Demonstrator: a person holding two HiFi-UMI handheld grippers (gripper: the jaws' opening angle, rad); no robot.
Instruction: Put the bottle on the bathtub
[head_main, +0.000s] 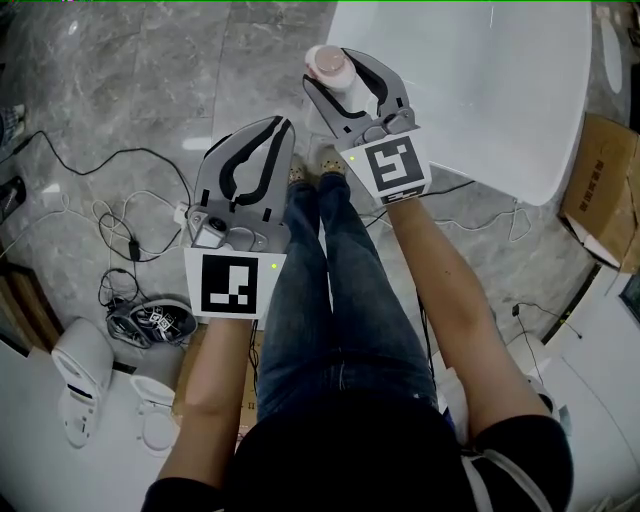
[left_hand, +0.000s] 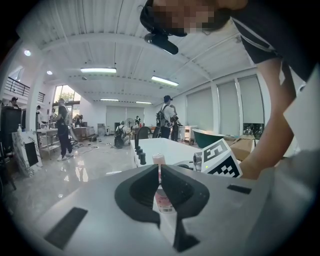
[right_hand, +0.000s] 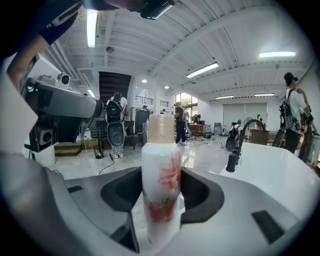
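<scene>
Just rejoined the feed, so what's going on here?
A person is working two handheld tools. The right tool is clamped on an upright white bottle with a flower print, right at the near corner of the white bathtub. The left tool is shut and empty, alongside over the floor.

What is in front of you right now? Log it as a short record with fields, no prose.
bottle: white, red flower print, pale pink cap, upright
right hand-held gripper: shut on the bottle's body
left hand-held gripper: jaws together, nothing between them, over the floor
bathtub: white, next to the bottle
black faucet: on the bathtub's rim
placement: bottle in the grip, not shown set down
floor: grey marble
cables: lying on the floor
</scene>
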